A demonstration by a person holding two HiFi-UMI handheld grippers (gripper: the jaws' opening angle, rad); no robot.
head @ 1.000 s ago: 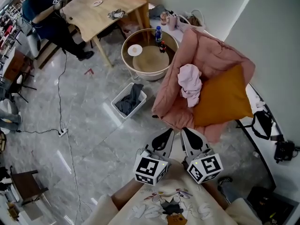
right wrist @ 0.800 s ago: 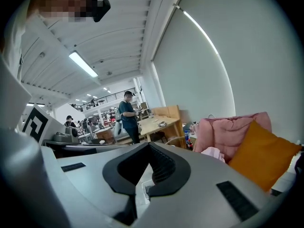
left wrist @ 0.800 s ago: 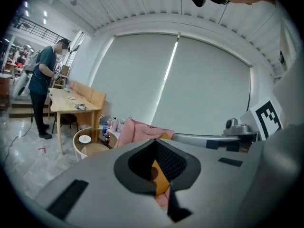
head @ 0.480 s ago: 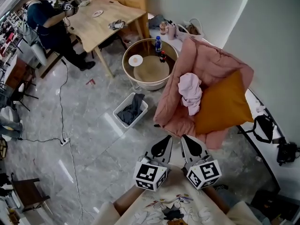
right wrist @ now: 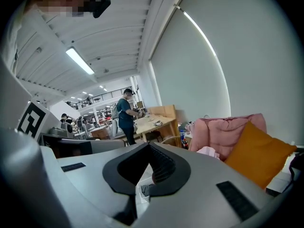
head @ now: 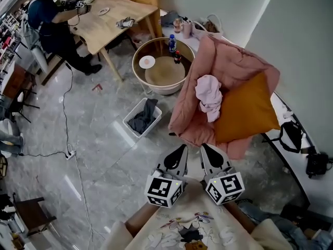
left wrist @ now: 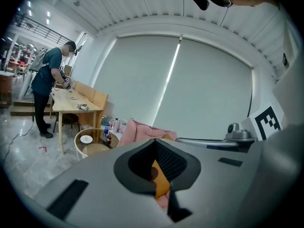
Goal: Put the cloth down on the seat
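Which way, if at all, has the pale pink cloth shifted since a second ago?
No. The pale pink cloth still lies on the pink-covered seat, against the left edge of the orange cushion, as before.

Change at 11 o'clock only
Further reach by the person (head: 48, 19) across the wooden table (head: 110, 25), toward 12 o'clock; slight nudge of the whole view.

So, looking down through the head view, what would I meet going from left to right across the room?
person → laundry basket → pale pink cloth → orange cushion → black bag
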